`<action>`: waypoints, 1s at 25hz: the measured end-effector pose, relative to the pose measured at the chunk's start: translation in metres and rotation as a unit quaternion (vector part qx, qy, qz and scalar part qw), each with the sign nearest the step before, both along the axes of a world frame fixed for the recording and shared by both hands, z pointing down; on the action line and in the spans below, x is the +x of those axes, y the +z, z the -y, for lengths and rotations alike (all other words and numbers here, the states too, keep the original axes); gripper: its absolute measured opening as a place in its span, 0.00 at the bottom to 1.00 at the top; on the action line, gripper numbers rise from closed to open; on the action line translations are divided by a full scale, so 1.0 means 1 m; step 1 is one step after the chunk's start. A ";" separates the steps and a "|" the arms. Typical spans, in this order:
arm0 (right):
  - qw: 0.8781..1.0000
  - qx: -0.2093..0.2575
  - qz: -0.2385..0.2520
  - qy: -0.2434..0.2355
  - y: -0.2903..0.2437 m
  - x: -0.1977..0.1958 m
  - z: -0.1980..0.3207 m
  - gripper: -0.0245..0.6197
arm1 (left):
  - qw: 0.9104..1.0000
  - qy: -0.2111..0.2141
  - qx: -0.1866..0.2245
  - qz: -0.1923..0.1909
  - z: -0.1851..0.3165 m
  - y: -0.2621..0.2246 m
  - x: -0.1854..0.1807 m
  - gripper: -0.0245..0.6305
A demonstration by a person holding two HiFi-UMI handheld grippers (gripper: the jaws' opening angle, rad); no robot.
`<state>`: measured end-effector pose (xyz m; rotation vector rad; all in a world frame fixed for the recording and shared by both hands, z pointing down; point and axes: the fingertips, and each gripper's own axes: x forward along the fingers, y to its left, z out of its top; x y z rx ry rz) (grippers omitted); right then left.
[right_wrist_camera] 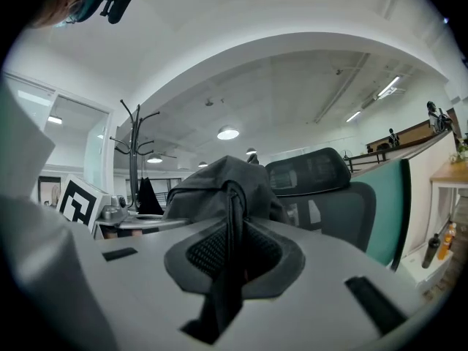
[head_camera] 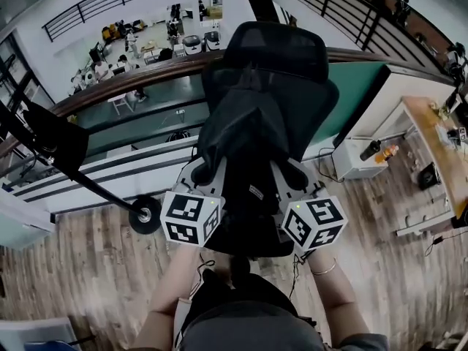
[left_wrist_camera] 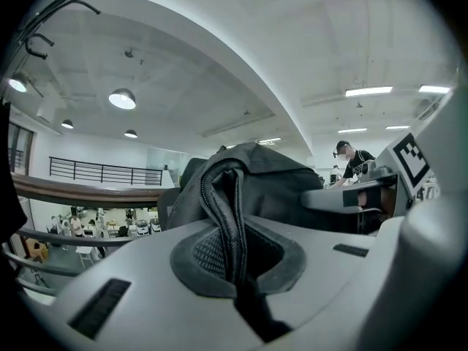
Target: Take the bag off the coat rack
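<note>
A black bag [head_camera: 238, 141] hangs in front of me between the two grippers, over a black office chair [head_camera: 274, 46]. My left gripper [head_camera: 208, 168] is shut on a zipped edge of the bag [left_wrist_camera: 263, 185]; the fold runs down between the jaws of the left gripper [left_wrist_camera: 234, 269]. My right gripper [head_camera: 287, 170] is shut on another fold of the bag [right_wrist_camera: 219, 178], pinched in the right gripper [right_wrist_camera: 230, 262]. The black coat rack [head_camera: 95, 185] leans at the left, apart from the bag. In the right gripper view the coat rack [right_wrist_camera: 134, 148] stands behind the bag.
A dark garment [head_camera: 58, 141] hangs on the rack. The chair [right_wrist_camera: 329, 189] is close behind the bag. A curved balcony railing [head_camera: 139, 72] runs beyond it. A wooden desk [head_camera: 439, 145] and a white cabinet [head_camera: 355, 163] stand at the right. A person [left_wrist_camera: 355, 163] stands far off.
</note>
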<state>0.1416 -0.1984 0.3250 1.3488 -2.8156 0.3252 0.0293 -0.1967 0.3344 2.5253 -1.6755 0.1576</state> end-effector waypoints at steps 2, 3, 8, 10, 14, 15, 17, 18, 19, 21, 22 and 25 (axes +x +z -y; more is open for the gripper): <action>1.000 -0.011 0.003 0.011 0.011 0.013 0.006 0.09 | 1.000 0.011 -0.010 0.001 0.008 0.009 0.013 0.08; 1.000 -0.015 0.004 0.017 0.016 0.020 0.008 0.09 | 1.000 0.017 -0.016 0.002 0.012 0.015 0.019 0.08; 0.998 -0.034 -0.001 0.044 0.045 0.046 0.019 0.09 | 0.998 0.041 -0.041 0.002 0.028 0.042 0.044 0.08; 0.998 -0.041 -0.004 0.052 0.054 0.054 0.023 0.09 | 0.998 0.048 -0.050 0.000 0.033 0.051 0.052 0.08; 0.996 -0.053 -0.010 0.065 0.070 0.065 0.032 0.09 | 0.996 0.061 -0.067 -0.004 0.045 0.068 0.064 0.08; 0.996 -0.056 -0.011 0.067 0.074 0.067 0.035 0.09 | 0.995 0.064 -0.070 -0.004 0.048 0.072 0.066 0.08; 0.996 -0.061 -0.012 0.071 0.085 0.071 0.041 0.09 | 0.995 0.068 -0.077 -0.005 0.054 0.082 0.069 0.08; 0.995 -0.063 -0.013 0.072 0.090 0.072 0.044 0.09 | 0.994 0.069 -0.080 -0.005 0.058 0.088 0.070 0.08; 0.995 -0.066 -0.014 0.074 0.097 0.073 0.048 0.09 | 0.994 0.070 -0.084 -0.005 0.061 0.094 0.071 0.08; 0.995 -0.071 -0.015 0.075 0.109 0.074 0.055 0.09 | 0.993 0.071 -0.091 -0.005 0.069 0.106 0.072 0.08; 0.994 -0.074 -0.016 0.076 0.114 0.074 0.058 0.09 | 0.993 0.072 -0.094 -0.006 0.072 0.111 0.072 0.08; 0.993 -0.084 -0.019 0.077 0.130 0.075 0.068 0.09 | 0.992 0.075 -0.104 -0.006 0.082 0.126 0.073 0.08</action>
